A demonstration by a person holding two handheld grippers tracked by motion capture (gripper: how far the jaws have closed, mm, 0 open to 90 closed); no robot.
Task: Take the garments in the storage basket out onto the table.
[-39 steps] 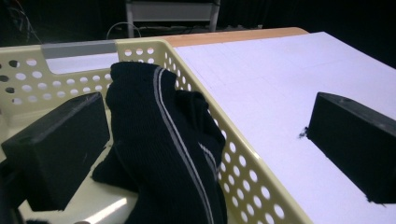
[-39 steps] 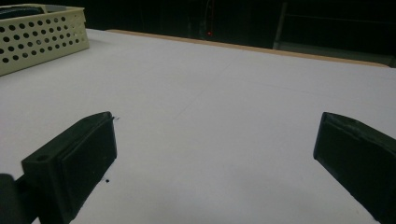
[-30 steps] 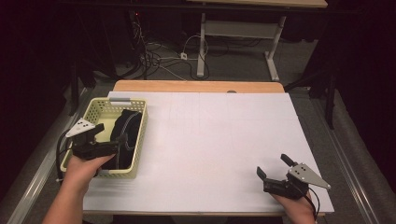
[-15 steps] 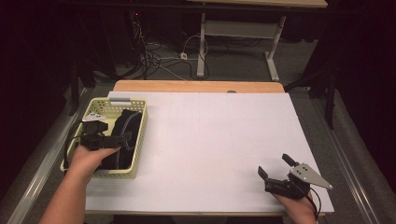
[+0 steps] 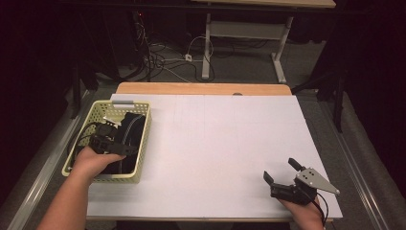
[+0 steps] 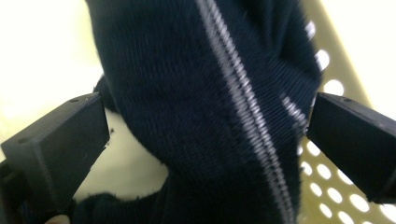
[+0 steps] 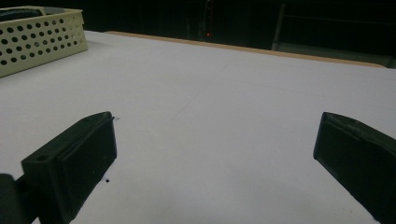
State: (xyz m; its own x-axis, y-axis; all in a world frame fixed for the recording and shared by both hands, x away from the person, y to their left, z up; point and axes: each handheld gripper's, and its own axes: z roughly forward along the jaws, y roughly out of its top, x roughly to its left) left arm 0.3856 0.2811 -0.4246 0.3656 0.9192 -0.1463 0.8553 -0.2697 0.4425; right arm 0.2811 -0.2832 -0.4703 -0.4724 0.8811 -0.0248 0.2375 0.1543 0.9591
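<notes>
A pale yellow perforated basket (image 5: 117, 178) stands at the table's left edge with dark navy knit cloth (image 5: 133, 128) in it. My left gripper (image 5: 119, 146) is down inside the basket, pointing right. In the left gripper view the navy cloth (image 6: 210, 116), with its grey stripe, lies between the two spread jaws of the left gripper (image 6: 205, 126), which is open. The basket's holed wall (image 6: 336, 186) shows behind. My right gripper (image 5: 280, 170) rests near the front right of the table, open, with nothing between its fingers (image 7: 79, 154).
The white table top (image 5: 220, 143) stretches between the two hands. In the right gripper view the basket (image 7: 37, 37) stands far off at the left. A wooden strip (image 5: 201, 88) runs along the far edge, with cables and a desk frame on the floor beyond.
My left gripper has moved from above the basket's left rim down into the basket, and now straddles the navy cloth. The right gripper has barely moved.
</notes>
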